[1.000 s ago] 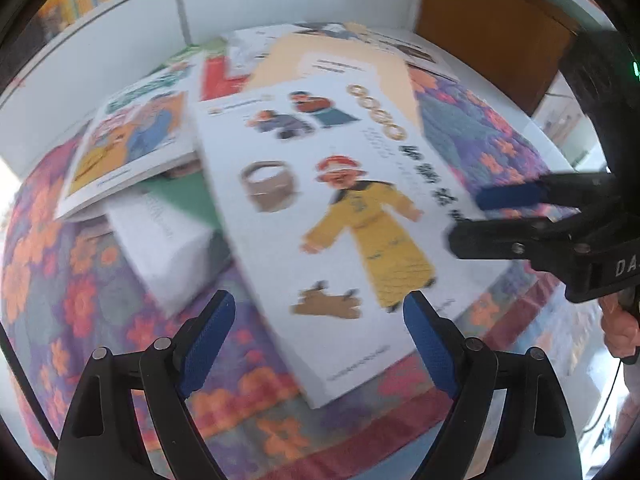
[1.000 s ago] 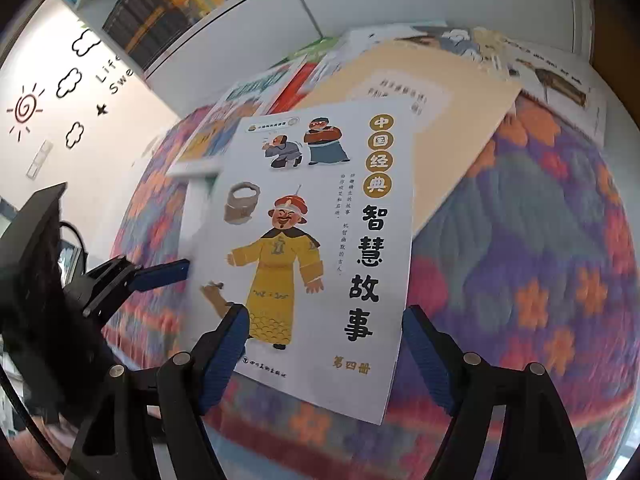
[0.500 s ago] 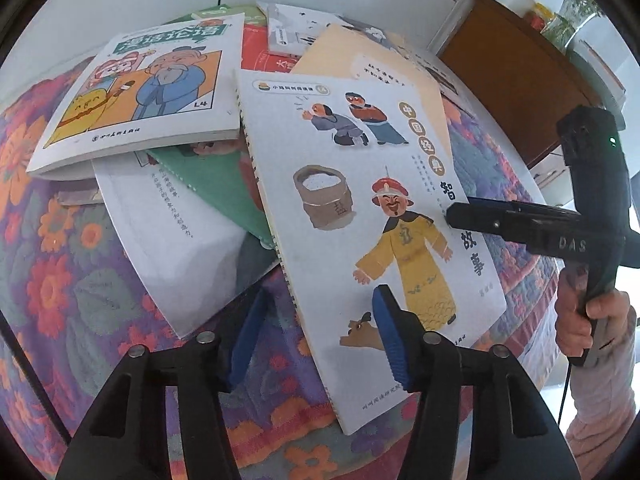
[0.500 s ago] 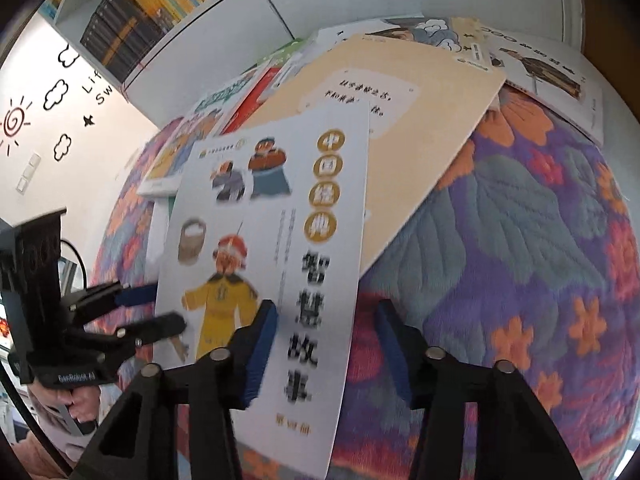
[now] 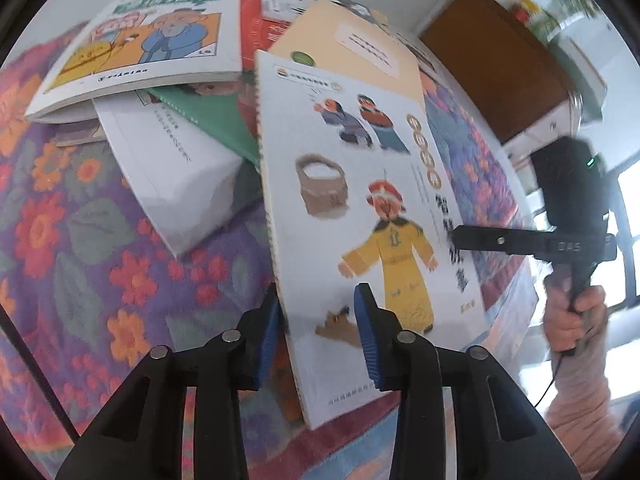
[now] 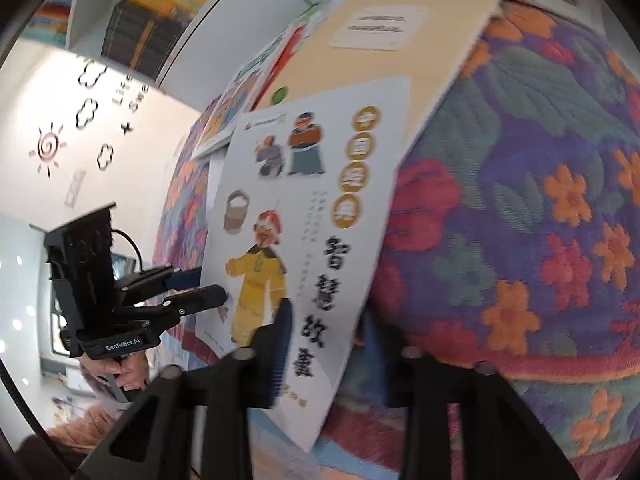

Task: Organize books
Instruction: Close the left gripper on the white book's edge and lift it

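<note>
A thin white picture book (image 5: 360,184) with a yellow-robed figure on its cover lies tilted on top of other books, its near end past the table edge. My left gripper (image 5: 317,292) straddles its spine edge near the lower corner. One blue pad is under the edge and one over the cover, and the jaws are closing. In the right wrist view the same book (image 6: 304,216) runs between the right gripper (image 6: 326,312) jaws at its right edge; they too are closing. Each gripper shows in the other's view, the left gripper (image 6: 208,286) and the right gripper (image 5: 456,236).
Under and behind the white book are a tan book (image 5: 352,28), a cartoon-cover book (image 5: 152,40), a white book (image 5: 176,168) and a green one (image 5: 216,120). They lie on a floral tablecloth (image 5: 80,240). A wooden cabinet (image 5: 492,60) stands at the right and a bookshelf (image 6: 160,12) behind.
Both grippers have come in over the white book's opposite edges, and their jaws have narrowed from wide open to a small gap around it. Both have tipped further down.
</note>
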Demonstrator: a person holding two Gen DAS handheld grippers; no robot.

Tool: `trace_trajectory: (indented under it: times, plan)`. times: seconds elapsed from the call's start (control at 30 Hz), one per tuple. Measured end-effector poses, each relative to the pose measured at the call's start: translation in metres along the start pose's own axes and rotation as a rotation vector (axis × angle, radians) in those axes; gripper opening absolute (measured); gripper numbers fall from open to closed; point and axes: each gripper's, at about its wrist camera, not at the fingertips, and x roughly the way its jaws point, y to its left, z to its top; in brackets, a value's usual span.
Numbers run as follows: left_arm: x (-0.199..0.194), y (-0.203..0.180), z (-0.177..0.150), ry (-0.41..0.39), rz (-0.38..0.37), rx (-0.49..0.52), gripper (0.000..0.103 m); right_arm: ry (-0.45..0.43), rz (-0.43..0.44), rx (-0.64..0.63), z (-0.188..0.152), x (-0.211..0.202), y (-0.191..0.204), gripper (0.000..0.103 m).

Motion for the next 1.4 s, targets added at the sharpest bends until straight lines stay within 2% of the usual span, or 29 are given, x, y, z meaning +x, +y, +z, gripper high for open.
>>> trace_trajectory:
  times: [0.1, 0.2, 0.27, 0.4, 0.57, 0.77, 1.0, 1.4]
  plan:
    - [0.004, 0.010, 0.012, -0.044, -0.032, -0.005, 0.032, -0.024, 0.080, 0.081, 0.009, 0.003, -0.021, 0.014]
    - [0.002, 0.018, 0.012, -0.056, -0.064, -0.070, 0.028, -0.045, 0.120, 0.120, 0.015, 0.004, -0.029, 0.013]
    - [0.001, 0.016, 0.014, -0.057, -0.040, -0.072, 0.028, -0.056, 0.096, 0.104, 0.014, 0.004, -0.024, 0.014]
    - [-0.005, -0.012, 0.013, -0.077, 0.111, 0.029, 0.028, -0.070, 0.032, 0.051, 0.009, 0.000, 0.000, 0.014]
    - [-0.016, -0.022, 0.008, -0.102, 0.220, 0.098, 0.028, -0.074, -0.007, -0.066, 0.001, -0.010, 0.034, 0.014]
    - [-0.038, -0.015, -0.002, -0.121, 0.239, 0.105, 0.028, -0.088, -0.061, -0.190, -0.005, -0.009, 0.079, 0.014]
    - [-0.069, -0.014, -0.016, -0.178, 0.293, 0.128, 0.027, -0.090, -0.059, -0.229, -0.013, -0.003, 0.099, 0.014]
    - [-0.119, 0.021, -0.034, -0.270, 0.321, 0.057, 0.027, -0.098, -0.084, -0.358, -0.025, 0.015, 0.164, 0.014]
